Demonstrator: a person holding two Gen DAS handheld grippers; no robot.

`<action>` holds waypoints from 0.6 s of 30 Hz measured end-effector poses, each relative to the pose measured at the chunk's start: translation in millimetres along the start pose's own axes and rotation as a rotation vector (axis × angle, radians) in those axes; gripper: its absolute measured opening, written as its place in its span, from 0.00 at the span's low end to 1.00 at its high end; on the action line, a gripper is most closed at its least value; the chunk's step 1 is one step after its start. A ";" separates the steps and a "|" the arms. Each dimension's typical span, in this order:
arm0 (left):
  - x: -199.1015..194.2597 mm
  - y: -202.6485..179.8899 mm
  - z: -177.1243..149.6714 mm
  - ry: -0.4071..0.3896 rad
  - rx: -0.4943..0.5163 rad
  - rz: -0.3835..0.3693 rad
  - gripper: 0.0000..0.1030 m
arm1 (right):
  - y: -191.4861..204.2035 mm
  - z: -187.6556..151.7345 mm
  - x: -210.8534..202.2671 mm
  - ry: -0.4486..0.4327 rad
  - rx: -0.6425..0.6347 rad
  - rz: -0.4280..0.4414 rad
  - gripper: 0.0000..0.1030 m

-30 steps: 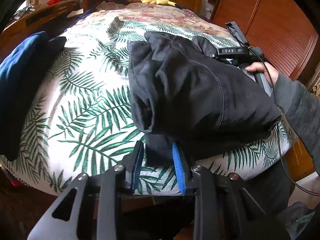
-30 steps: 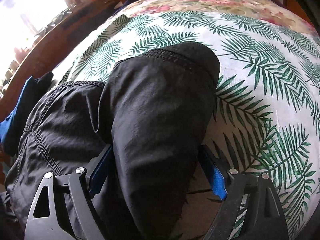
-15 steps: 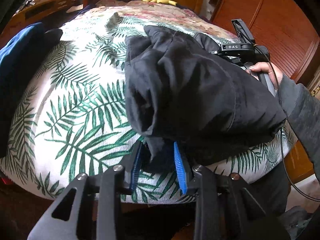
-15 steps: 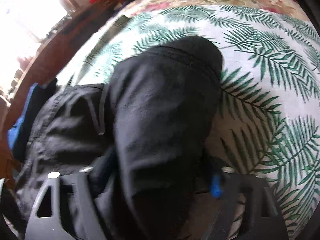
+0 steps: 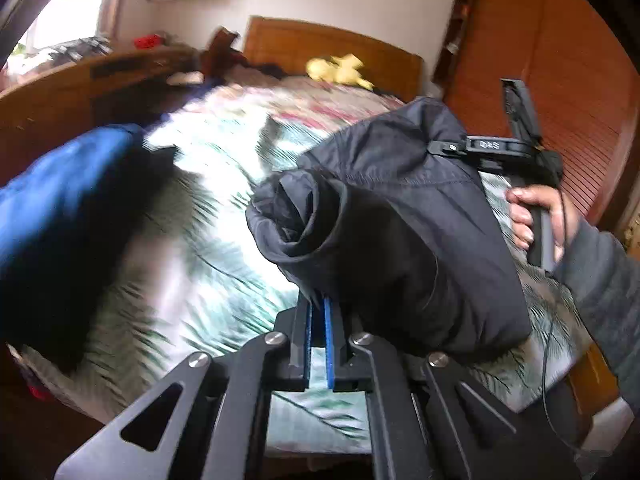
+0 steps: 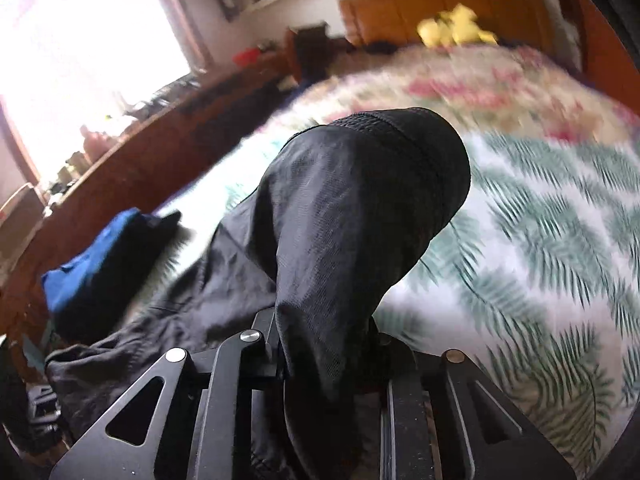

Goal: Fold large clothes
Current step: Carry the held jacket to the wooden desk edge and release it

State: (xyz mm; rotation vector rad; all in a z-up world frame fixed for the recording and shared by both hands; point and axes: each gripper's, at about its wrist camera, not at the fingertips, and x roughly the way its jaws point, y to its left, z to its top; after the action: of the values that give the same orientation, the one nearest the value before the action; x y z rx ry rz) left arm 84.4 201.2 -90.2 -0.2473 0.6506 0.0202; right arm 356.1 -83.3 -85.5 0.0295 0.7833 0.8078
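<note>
A large black garment (image 5: 400, 220) hangs bunched above the palm-leaf bedspread (image 5: 208, 240), lifted at both ends. My left gripper (image 5: 317, 300) is shut, its blue pads (image 5: 307, 340) nearly touching, pinching the garment's lower edge at the tips. In the right wrist view the black garment (image 6: 360, 220) rises as a thick roll from my right gripper (image 6: 324, 336). Its jaws are closing on the gathered fabric, which hides the fingertips. A hand (image 5: 532, 208) in a grey sleeve holds that gripper's handle at the right of the left wrist view.
A blue and black garment (image 5: 60, 208) lies at the bed's left edge, seen also as the blue pile (image 6: 92, 264). A yellow plush toy (image 5: 340, 70) sits by the wooden headboard (image 5: 320, 44). A wooden sideboard (image 5: 80, 88) runs along the left, a wardrobe (image 5: 560, 80) on the right.
Both grippers rose and tilted up, lifting the black garment off the bedspread. The left jaws closed on its lower edge; the right jaws went from wide apart to clamped on the gathered fabric.
</note>
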 end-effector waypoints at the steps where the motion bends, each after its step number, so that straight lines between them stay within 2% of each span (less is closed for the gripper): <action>1: -6.1 9.0 6.6 -0.019 -0.011 0.015 0.03 | 13.2 6.4 1.2 -0.016 -0.016 0.016 0.18; 7: -60.3 73.3 50.9 -0.138 -0.003 0.167 0.03 | 107.7 60.7 24.0 -0.068 -0.106 0.137 0.18; 11: -99.5 129.3 79.7 -0.201 -0.036 0.307 0.03 | 176.7 96.7 47.8 -0.090 -0.166 0.209 0.18; 18: -139.4 224.5 106.6 -0.222 -0.104 0.544 0.03 | 306.8 136.4 110.9 -0.065 -0.248 0.326 0.18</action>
State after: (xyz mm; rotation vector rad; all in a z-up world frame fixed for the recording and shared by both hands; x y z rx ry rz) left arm 15.5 452.2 25.8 -0.1589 0.4803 0.5975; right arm 295.6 241.9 39.3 -0.0393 0.6198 1.2035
